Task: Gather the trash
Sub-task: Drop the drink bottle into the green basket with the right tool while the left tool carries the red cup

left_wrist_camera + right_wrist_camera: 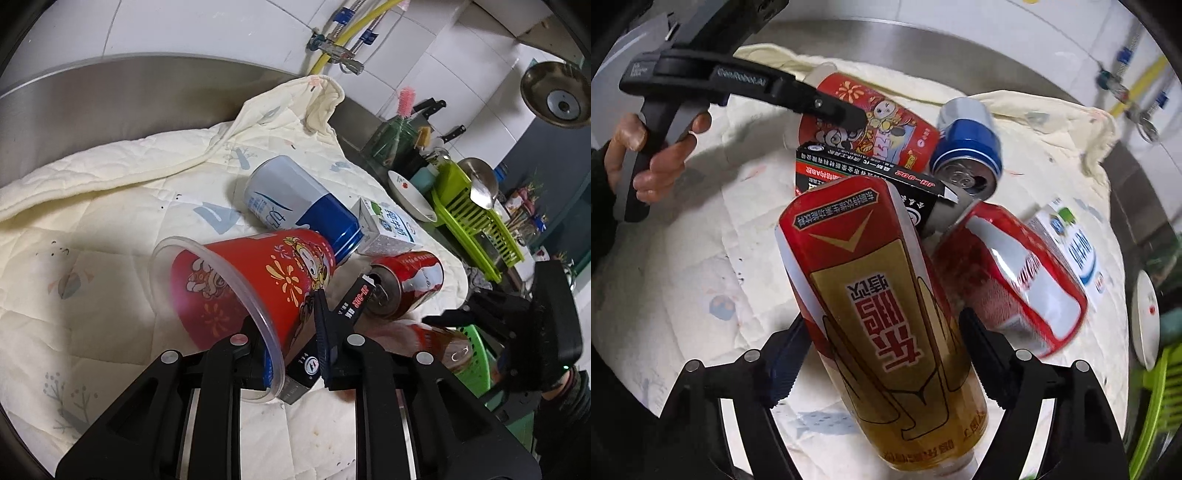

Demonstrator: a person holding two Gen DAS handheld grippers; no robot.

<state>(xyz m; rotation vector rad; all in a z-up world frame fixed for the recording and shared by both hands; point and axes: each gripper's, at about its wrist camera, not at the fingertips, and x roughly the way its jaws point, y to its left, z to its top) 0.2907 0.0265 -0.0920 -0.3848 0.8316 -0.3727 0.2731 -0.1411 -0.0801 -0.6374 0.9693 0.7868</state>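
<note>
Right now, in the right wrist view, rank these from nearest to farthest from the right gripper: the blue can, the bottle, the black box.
1. Bottle: between the fingers of the right gripper, seemingly gripped.
2. Black box: just past the bottle's far end, centre.
3. Blue can: beyond the box, up and to the right, open end facing the camera.

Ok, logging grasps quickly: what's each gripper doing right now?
Left gripper: shut on the rim of the red paper cup.
Right gripper: shut on the red-and-gold bottle.
</note>
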